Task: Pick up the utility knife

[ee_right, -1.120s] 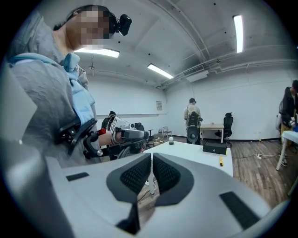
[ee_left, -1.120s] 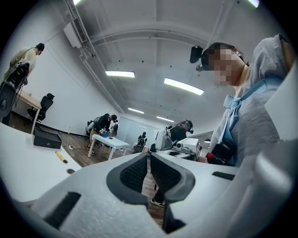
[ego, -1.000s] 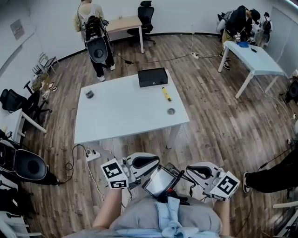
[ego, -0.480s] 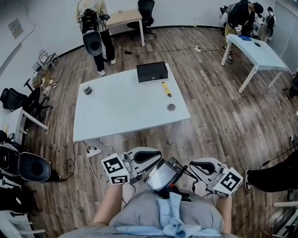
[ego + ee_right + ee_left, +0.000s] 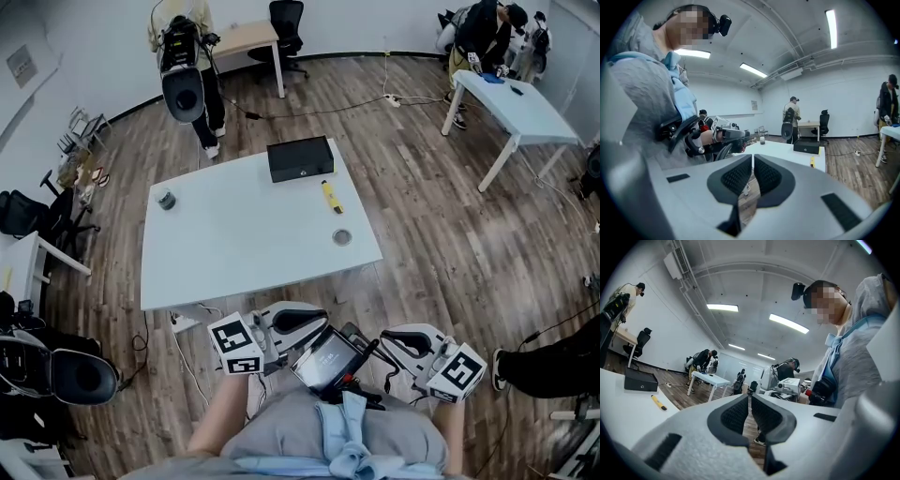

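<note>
The yellow utility knife (image 5: pixel 330 196) lies on the white table (image 5: pixel 244 244), right of its middle, just in front of a black box (image 5: pixel 300 158). Both grippers hang close to my body, well short of the table's near edge. My left gripper (image 5: pixel 317 319) and right gripper (image 5: pixel 382 343) point toward each other, both shut with nothing between the pads. In the left gripper view the knife (image 5: pixel 659 402) shows far off to the left of the shut left gripper (image 5: pixel 750 397). In the right gripper view the knife (image 5: pixel 812 161) lies beyond the shut right gripper (image 5: pixel 753 157).
A small round lid (image 5: pixel 342 236) and a dark roll (image 5: pixel 167 200) also sit on the table. A power strip (image 5: pixel 186 322) with cables lies on the floor by the near edge. A person with a backpack (image 5: pixel 183 66) stands behind the table. A second table (image 5: pixel 525 105) stands at the far right.
The table has drawn nearer in the head view as I carry both grippers toward it. Both grippers stay shut and keep their place by my body.
</note>
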Action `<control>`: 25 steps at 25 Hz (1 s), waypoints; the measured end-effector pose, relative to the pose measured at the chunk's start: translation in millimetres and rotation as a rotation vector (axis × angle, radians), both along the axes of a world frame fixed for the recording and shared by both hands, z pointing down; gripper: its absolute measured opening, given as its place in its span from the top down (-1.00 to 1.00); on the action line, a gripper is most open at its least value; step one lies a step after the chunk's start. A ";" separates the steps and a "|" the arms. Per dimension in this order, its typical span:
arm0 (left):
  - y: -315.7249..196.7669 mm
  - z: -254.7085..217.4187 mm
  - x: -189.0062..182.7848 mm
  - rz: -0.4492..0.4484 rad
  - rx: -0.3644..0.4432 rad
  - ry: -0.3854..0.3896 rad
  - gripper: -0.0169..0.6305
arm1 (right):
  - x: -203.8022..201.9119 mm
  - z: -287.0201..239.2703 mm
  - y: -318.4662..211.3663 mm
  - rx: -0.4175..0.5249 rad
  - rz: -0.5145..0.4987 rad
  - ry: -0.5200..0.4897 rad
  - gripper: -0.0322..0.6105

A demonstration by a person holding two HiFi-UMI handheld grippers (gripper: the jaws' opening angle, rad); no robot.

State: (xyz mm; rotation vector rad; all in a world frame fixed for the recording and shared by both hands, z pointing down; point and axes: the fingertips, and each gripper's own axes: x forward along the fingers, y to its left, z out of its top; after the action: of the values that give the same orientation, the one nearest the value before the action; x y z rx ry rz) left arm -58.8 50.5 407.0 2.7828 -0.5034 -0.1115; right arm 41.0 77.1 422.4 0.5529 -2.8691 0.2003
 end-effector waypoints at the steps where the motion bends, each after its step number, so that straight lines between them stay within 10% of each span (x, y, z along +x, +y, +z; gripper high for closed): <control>1: -10.1 -2.1 -3.1 0.002 0.004 0.002 0.89 | -3.4 -2.3 -9.7 0.003 -0.001 0.002 0.80; 25: -185.3 1.4 -59.6 0.062 0.079 -0.088 0.89 | -67.0 -0.4 -161.5 0.008 0.048 0.014 0.80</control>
State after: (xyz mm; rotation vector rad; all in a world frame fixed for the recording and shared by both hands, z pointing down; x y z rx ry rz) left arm -118.5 -134.8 408.4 2.8875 -0.4422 0.0059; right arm -26.0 -84.4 422.1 0.6233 -2.8464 0.1922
